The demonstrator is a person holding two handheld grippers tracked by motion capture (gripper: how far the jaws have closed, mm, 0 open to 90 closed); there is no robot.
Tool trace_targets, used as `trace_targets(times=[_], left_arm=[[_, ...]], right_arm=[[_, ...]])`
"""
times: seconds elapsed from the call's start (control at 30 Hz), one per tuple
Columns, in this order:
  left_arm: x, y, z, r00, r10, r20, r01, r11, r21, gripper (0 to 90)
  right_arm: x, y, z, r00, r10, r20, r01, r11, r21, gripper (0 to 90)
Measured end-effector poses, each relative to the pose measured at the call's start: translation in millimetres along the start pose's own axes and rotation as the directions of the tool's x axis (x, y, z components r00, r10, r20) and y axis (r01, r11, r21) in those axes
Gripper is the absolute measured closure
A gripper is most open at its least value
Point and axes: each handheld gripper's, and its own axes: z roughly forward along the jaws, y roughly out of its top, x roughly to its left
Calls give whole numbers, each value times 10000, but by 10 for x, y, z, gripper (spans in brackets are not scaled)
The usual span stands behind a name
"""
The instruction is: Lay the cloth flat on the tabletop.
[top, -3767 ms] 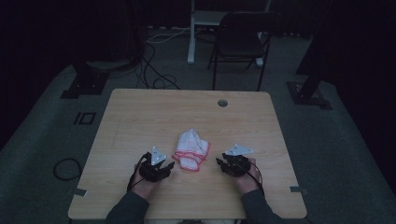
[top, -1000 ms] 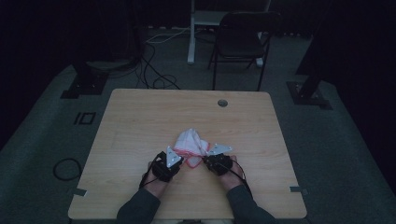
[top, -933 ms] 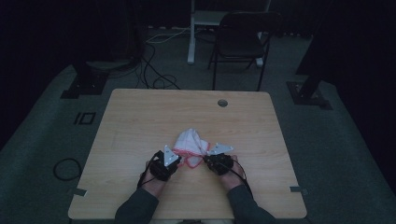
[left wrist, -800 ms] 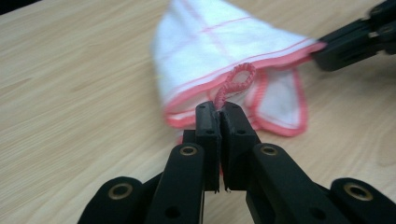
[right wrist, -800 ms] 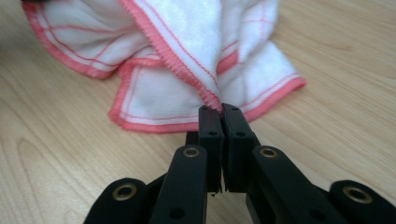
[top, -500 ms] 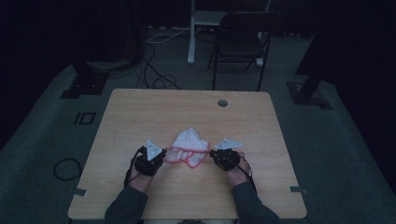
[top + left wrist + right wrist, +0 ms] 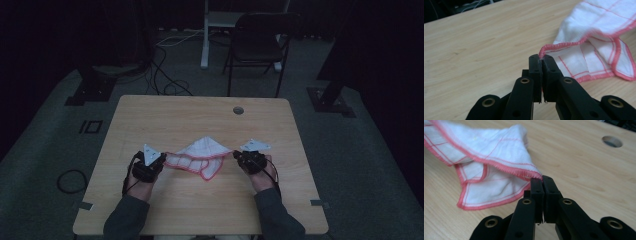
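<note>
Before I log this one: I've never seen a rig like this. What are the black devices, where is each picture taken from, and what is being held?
A person at a wooden table holds a hand-worked two-jaw clamp in each hand. The high view looks down from above; the other two come from cameras riding on the clamps, looking along their black jaws. The left gripper and right gripper are each shut on an edge of a white cloth with red hems, stretched between them over the table. The gripper views show the pinched hem up close.

Bare table (image 7: 200,115) all around the stretched cloth (image 7: 200,152).
</note>
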Motion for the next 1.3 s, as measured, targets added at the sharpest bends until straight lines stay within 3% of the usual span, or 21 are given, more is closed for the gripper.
trace_targets(times=[0.3,0.53,0.83,0.93,1.1,1.3], left_arm=[[64,86,-14,10000,5,-71,-6,9998,-179,875],[91,172,66,9993,286,-225,-288,9995,-124,875],[176,384,319,9972,519,-535,-527,9985,-140,874],[196,413,398,9974,454,-563,-459,9989,-77,873],[250,445,671,9977,119,-672,-105,9997,205,864],[260,409,916,9975,-139,-697,197,9964,828,846]], right_arm=[[-79,76,-89,9999,-31,152,35,9997,-231,890],[-138,107,-92,9997,39,223,-34,9997,-230,890],[-253,187,7,9990,242,363,-239,9997,-86,890],[-265,200,39,9989,229,408,-229,9997,-13,890],[-339,246,163,9982,327,495,-338,9992,214,890],[-424,277,309,9972,480,575,-515,9968,607,890]])
